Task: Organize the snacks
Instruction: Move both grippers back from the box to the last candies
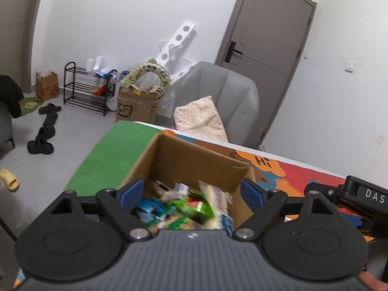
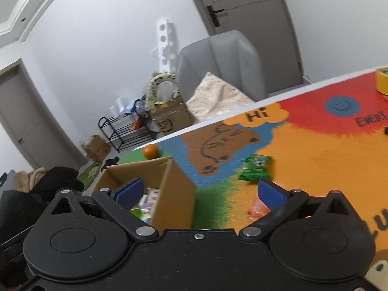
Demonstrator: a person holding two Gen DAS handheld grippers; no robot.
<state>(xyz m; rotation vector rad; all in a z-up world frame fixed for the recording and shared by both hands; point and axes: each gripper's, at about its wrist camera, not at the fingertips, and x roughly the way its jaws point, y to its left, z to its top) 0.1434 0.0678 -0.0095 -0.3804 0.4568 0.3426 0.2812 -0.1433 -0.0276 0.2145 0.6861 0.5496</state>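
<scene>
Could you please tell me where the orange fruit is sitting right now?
In the right wrist view, the orange sits on the colourful table mat near the table's far edge, just behind the cardboard box, left of the green snack packet.

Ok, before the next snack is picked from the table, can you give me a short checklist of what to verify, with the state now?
1. Left gripper empty: ok, jaws wide apart above the cardboard box, nothing pressed between them.
2. Right gripper empty: ok, jaws wide apart.
3. Box has room: ok, the snacks inside lie well below its rim.
4. Next snack free to reach: ok, the green packet lies alone on the mat.
5. Orange stable: cannot tell, it sits near the table edge behind the box.
6. Sharp view: not ok, both views are blurred.
</scene>
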